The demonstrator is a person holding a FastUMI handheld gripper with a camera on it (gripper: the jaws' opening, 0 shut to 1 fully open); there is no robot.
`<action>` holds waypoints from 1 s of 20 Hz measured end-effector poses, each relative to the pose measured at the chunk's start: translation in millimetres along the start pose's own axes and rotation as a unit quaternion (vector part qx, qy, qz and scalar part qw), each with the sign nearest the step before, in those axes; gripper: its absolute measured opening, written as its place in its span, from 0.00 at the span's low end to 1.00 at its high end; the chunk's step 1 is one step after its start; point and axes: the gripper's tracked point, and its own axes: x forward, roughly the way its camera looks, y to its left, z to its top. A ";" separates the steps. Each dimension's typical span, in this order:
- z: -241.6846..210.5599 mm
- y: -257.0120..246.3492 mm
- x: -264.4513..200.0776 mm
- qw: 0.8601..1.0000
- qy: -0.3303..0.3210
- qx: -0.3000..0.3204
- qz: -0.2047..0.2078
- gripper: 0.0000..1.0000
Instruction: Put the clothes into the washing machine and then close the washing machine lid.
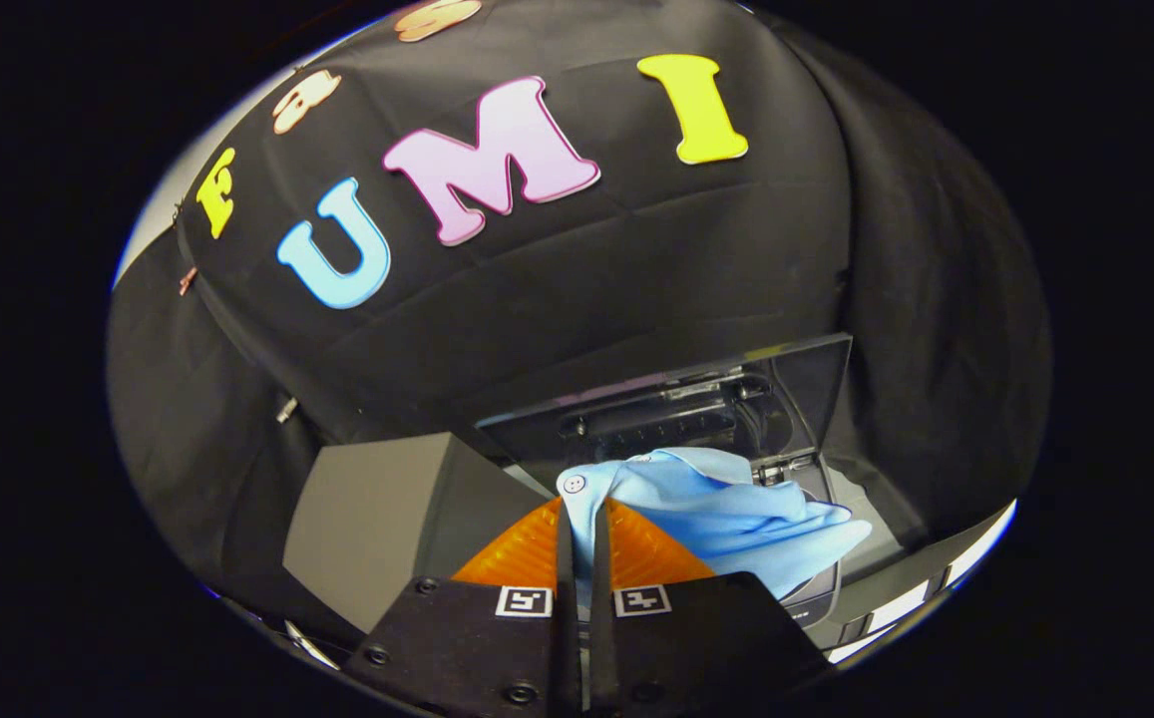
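A light blue shirt (726, 514) with a white button hangs from my gripper (582, 514). Both fingers are shut on its cloth, and the rest of it drapes ahead and to the right of them. Beyond the shirt stands the washing machine (871, 529), its dark lid (716, 394) raised upright behind the opening. The shirt hides most of the opening.
A grey box-shaped block (377, 519) stands just left of the fingers, beside the machine. Black booth cloth forms the wall behind and around the machine. A pale strip of floor or edge (921, 598) shows to the lower right.
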 end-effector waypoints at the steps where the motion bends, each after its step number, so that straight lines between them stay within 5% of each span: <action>1: -6.6 -7.4 7.3 1.000 0.007 0.000 -0.004 0.08; 20: -159.5 -112.0 150.2 0.989 0.102 -0.041 -0.101 0.09</action>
